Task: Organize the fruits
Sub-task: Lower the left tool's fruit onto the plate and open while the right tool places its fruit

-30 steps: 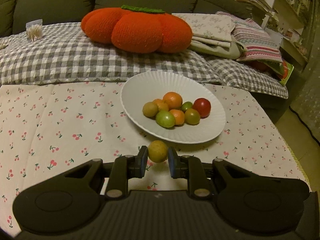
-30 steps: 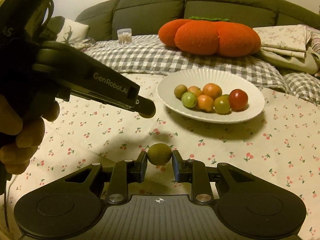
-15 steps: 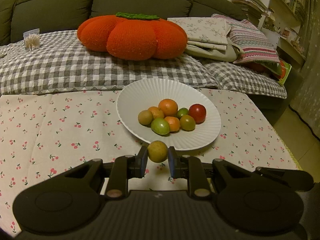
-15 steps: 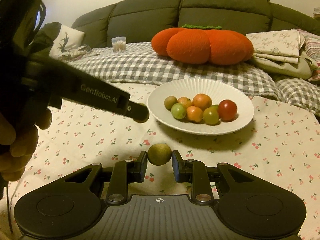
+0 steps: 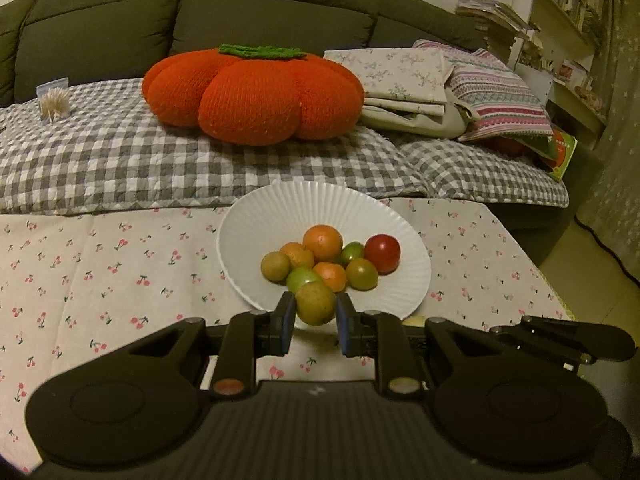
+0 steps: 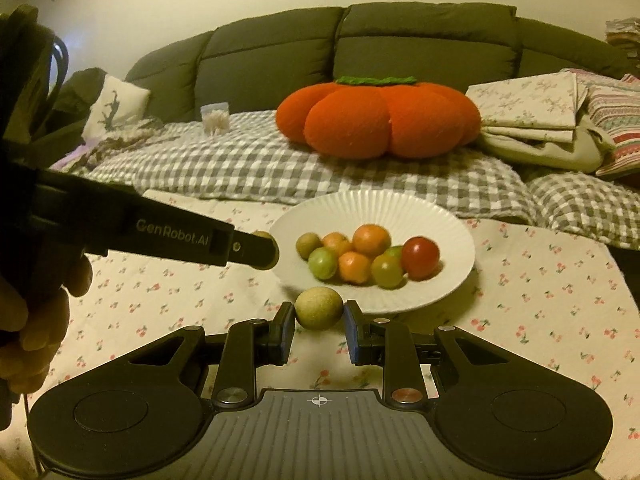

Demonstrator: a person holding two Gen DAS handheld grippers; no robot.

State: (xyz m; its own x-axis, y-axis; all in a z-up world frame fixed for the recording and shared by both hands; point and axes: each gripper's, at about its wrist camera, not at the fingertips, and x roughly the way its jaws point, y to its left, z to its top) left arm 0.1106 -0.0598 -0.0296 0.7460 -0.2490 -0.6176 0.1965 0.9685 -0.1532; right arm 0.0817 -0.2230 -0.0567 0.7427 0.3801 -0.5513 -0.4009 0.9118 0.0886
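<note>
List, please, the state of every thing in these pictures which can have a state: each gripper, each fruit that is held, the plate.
Left gripper: shut on a small round yellow-green fruit, held above the plate's near edge.
Right gripper: shut on a small round pale green fruit, held just before the plate.
White ribbed plate: on the cherry-print tablecloth, holding seven small fruits in a cluster.
Red round fruit: lying in the plate.

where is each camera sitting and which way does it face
Left wrist: on the left gripper, looking along its fingers and down at the plate and sofa; shows its jaws shut on a fruit.
Right wrist: on the right gripper, facing the same way; shows its jaws shut on another fruit, plus the left gripper and a hand.
Both share the plate and the pumpkin cushion.
</note>
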